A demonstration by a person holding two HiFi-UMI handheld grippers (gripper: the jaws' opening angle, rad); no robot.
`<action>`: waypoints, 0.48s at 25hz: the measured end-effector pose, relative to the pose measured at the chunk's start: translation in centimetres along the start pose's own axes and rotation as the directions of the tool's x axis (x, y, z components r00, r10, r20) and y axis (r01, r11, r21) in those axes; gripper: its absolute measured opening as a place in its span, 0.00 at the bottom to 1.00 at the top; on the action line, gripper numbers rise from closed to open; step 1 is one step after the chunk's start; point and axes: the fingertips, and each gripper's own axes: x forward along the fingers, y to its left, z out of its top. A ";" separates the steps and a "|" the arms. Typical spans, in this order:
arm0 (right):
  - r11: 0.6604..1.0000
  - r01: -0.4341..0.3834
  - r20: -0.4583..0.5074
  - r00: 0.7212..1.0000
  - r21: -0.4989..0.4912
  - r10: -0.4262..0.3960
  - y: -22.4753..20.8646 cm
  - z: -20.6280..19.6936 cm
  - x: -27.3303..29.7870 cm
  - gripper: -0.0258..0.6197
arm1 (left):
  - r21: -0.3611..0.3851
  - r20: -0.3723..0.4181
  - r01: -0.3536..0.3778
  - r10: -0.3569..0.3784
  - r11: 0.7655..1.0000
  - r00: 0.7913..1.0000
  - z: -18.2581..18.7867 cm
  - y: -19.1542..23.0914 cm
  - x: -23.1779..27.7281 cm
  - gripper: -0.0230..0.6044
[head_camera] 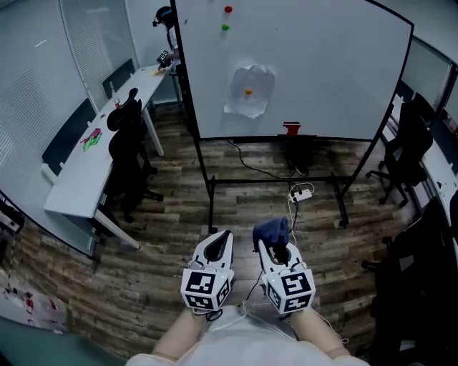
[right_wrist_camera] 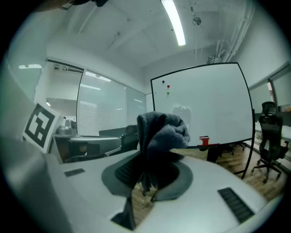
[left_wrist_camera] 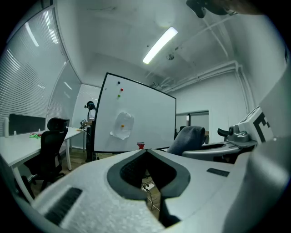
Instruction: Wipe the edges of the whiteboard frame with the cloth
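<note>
Facing a large black-framed whiteboard (head_camera: 322, 71) that stands well apart at 12 o'clock on the wood-plank floor (head_camera: 179, 214), a person holds two grippers low and side by side. The right gripper (right_wrist_camera: 154, 159) has its jaws clamped on a bunched dark blue-grey cloth (right_wrist_camera: 161, 132). The left gripper (left_wrist_camera: 145, 152) has its jaws pressed together, holding nothing.

The cloth (head_camera: 272, 230) is dark blue-grey. The left gripper (head_camera: 222, 237) and right gripper (head_camera: 270, 248) are white, each carrying black-and-white square markers (head_camera: 206, 284). The whiteboard (head_camera: 322, 64) is white in a black frame (head_camera: 187, 78), with a red magnet (head_camera: 228, 9) and a green magnet (head_camera: 225, 27) at its eleven o'clock and an orange magnet (head_camera: 248, 91) at its centre. The floor (head_camera: 164, 236) shows grey-brown wood planks.
</note>
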 end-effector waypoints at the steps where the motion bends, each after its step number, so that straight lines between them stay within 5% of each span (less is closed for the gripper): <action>1: 1.000 0.004 -0.002 1.000 0.001 -0.004 -0.2 -0.1 0.0 0.14 | 0.000 -0.001 -0.004 0.004 1.000 1.000 0.0 -0.1 0.1 0.07; 12: 0.999 -0.034 -0.028 0.999 0.025 0.035 -3.2 -1.9 -0.7 0.14 | -0.041 -0.019 -0.059 0.058 0.997 0.998 -1.9 -1.4 1.4 0.07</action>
